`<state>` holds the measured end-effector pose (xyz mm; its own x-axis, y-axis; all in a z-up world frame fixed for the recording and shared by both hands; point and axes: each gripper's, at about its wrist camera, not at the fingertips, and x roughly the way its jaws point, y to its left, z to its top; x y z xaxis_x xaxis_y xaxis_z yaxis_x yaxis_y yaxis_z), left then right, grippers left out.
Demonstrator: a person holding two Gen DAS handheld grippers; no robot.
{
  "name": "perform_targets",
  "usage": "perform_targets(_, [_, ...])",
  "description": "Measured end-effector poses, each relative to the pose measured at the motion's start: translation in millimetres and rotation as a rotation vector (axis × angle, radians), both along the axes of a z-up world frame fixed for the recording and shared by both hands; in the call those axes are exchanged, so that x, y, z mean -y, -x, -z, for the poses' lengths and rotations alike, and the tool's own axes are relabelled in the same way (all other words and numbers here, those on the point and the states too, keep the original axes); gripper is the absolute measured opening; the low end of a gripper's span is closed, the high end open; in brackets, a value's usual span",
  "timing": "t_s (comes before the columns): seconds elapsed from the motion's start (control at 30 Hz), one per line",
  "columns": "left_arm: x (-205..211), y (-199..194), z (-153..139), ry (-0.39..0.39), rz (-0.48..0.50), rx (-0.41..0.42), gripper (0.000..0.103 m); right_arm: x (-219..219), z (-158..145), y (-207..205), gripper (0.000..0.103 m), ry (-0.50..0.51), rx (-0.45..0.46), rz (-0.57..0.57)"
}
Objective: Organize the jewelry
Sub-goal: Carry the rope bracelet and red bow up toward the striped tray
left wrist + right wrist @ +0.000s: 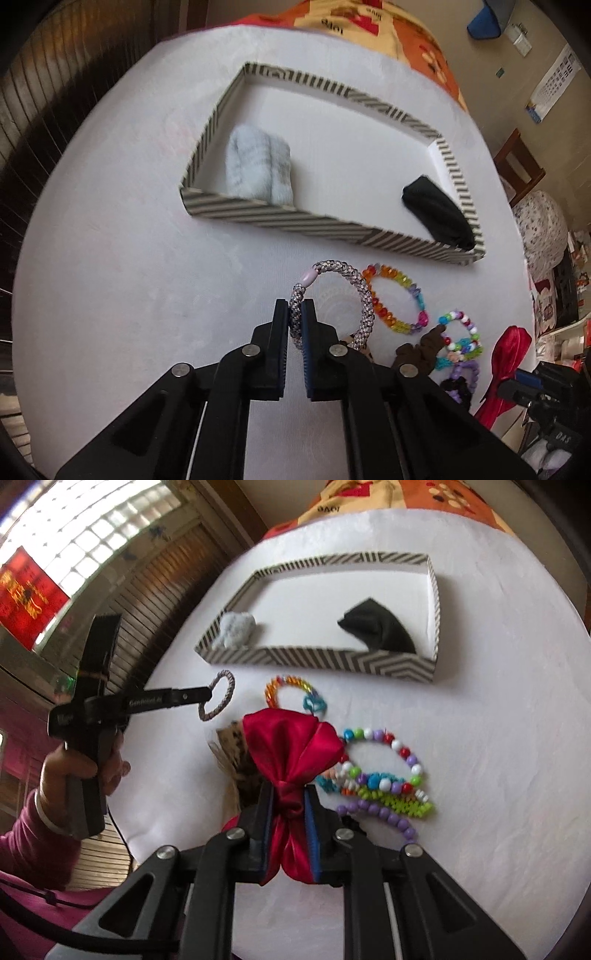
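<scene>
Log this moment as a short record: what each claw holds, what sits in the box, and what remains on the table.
left claw: shut on braided bracelet, lifted near the box's front wall
right claw: shut on red satin bow
striped box: open, holds pale blue cloth roll at left and black cloth roll at right
white table: rainbow bead bracelet, round-bead bracelets, brown scrunchie lie in front of the box
state: neither held item is in the box yet
</scene>
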<state>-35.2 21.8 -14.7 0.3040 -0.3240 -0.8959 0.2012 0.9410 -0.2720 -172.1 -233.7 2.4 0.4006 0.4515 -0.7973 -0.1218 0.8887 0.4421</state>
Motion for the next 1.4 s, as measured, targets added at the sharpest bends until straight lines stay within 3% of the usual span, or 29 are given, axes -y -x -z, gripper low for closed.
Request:
perform_targets(0.47, [6,-6,-41,-0.041,0.001,0.110,0.000,6,-28,-16,0.016,0.022,0.065,0.019])
perform_targets(0.93, [18,-31,-54,-0.088,0.005,0.158,0.000,17,-47,-64,0.016,0.075,0.113,0.032])
perform_targets(1.4, [28,-48,-53,-0.100,-0.002,0.160,0.000,26,-41,-91,0.016,0.080,0.111,0.036])
